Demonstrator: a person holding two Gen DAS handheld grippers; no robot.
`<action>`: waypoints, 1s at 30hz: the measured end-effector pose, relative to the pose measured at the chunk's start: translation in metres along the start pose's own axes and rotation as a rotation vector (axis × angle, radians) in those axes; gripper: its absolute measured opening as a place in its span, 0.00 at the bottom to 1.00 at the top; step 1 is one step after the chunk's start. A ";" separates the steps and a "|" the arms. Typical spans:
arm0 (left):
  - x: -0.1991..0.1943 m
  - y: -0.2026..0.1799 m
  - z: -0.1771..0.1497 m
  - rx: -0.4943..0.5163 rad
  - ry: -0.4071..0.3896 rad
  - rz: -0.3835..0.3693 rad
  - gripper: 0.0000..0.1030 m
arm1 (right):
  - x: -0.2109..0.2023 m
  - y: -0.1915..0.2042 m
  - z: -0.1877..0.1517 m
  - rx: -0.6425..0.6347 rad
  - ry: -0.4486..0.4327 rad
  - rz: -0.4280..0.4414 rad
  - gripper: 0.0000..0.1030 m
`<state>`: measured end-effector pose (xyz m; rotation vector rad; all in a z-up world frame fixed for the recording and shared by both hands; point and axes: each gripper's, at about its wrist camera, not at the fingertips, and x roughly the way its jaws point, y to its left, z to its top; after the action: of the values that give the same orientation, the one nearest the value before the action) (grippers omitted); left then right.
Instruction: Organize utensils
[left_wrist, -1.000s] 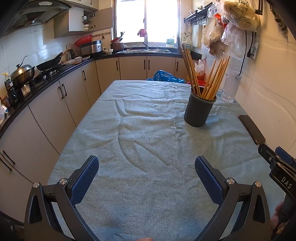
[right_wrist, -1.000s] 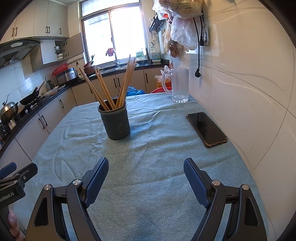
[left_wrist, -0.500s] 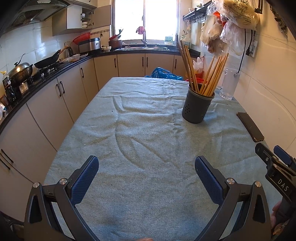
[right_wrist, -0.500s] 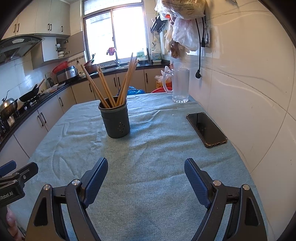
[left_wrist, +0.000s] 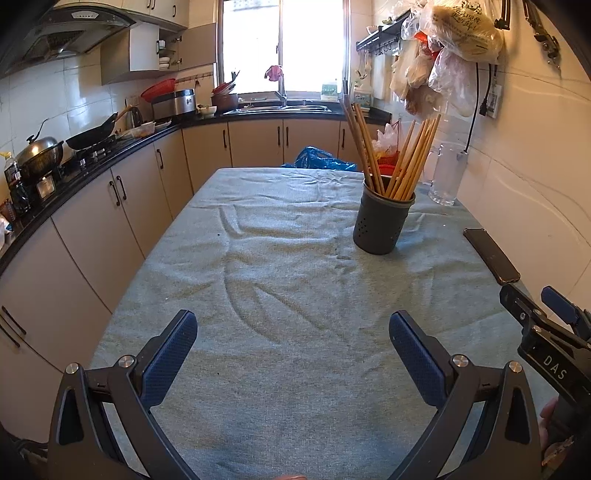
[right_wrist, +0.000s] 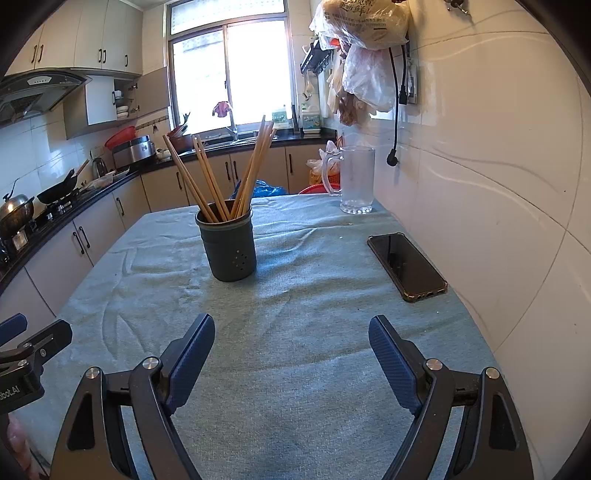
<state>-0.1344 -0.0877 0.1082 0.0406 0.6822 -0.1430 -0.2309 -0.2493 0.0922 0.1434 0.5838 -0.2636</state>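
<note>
Item: left tool (left_wrist: 293, 341), black frame with blue ribbed pads, jaws spread wide, holding nothing, poised over the near edge of the counter (left_wrist: 295, 295), which is covered in a wrinkled grey-green cloth.

Item: right tool (right_wrist: 291, 345), same build, jaws likewise spread wide and empty, over the near right part of the counter. Its tip also shows at the right margin of the left wrist view.

Item: dark grey cylindrical perforated utensil holder (right_wrist: 229, 249), upright on the cloth, toward the far right part of the counter, well apart from both tools.

Item: bundle of long light-brown wooden chopsticks (right_wrist: 236, 173), standing in the holder, fanned out and leaning against its rim.

Item: black smartphone in a dark case (right_wrist: 406, 266), lying flat near the counter's right edge, beside the tiled wall.

Item: clear glass mug with a handle (right_wrist: 354, 181), upright at the far right corner of the counter.

Item: blue plastic bag (left_wrist: 319, 162), just beyond the counter's far edge.
</note>
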 end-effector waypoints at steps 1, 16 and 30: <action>0.000 0.000 0.000 0.001 0.000 0.000 1.00 | -0.001 0.000 0.000 0.000 -0.002 0.000 0.87; -0.004 -0.004 -0.001 0.007 0.001 -0.009 1.00 | -0.007 -0.002 -0.002 0.001 -0.033 -0.004 0.88; -0.005 -0.005 -0.002 0.015 0.001 -0.018 1.00 | -0.008 -0.001 -0.003 -0.002 -0.039 -0.001 0.89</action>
<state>-0.1407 -0.0918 0.1099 0.0494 0.6830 -0.1658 -0.2394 -0.2479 0.0945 0.1354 0.5453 -0.2664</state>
